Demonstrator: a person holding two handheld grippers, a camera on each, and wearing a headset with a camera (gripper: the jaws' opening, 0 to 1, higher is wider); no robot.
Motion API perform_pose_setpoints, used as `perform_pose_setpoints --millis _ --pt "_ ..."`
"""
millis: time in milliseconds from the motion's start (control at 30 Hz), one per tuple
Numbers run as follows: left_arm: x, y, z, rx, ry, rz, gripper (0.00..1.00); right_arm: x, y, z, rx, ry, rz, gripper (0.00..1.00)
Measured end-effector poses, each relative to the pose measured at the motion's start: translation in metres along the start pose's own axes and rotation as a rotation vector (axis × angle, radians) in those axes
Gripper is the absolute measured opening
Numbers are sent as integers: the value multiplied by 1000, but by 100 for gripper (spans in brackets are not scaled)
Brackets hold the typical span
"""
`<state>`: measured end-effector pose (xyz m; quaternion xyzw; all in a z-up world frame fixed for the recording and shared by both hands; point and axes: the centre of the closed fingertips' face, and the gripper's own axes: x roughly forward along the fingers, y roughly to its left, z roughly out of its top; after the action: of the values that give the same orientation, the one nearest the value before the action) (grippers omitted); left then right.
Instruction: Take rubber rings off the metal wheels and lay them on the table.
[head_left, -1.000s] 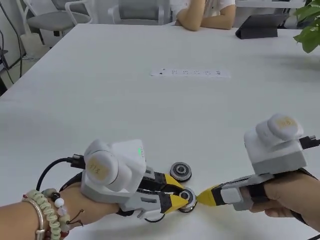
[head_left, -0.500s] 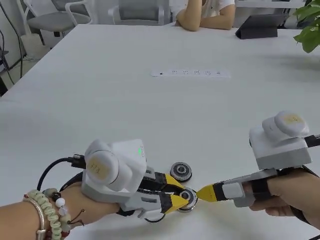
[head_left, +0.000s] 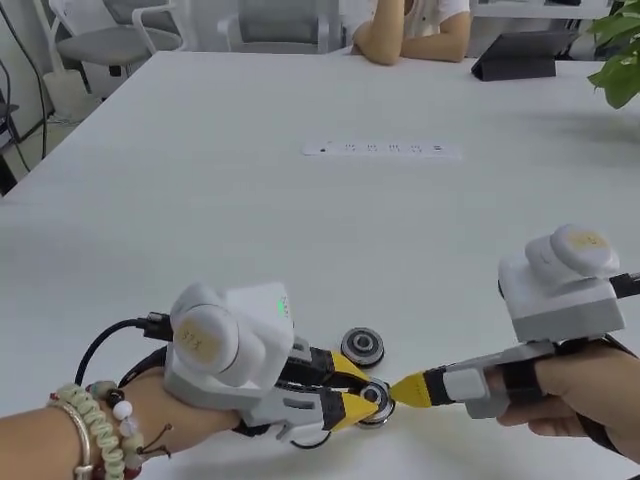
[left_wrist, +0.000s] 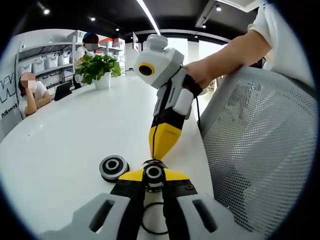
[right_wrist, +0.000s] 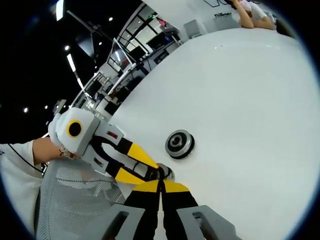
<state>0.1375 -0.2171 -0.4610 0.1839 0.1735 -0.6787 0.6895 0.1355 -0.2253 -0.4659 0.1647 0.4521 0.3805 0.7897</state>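
The left gripper (head_left: 367, 390) has its yellow fingers (head_left: 350, 408) clamped on a metal wheel (head_left: 379, 397) near the front edge of the counter (head_left: 250, 220) — the right gripper (head_left: 401, 390), fingers pressed together, touches that wheel's right side. A second wheel (head_left: 361, 346) lies just behind. A white power strip (head_left: 382, 149) sits mid-counter.
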Motion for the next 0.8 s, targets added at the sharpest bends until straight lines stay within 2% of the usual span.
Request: perform_pose_setpoints --millis 800 --pt "0 1 0 -9 -10 1 7 2 8 4 -6 -16 46 0"
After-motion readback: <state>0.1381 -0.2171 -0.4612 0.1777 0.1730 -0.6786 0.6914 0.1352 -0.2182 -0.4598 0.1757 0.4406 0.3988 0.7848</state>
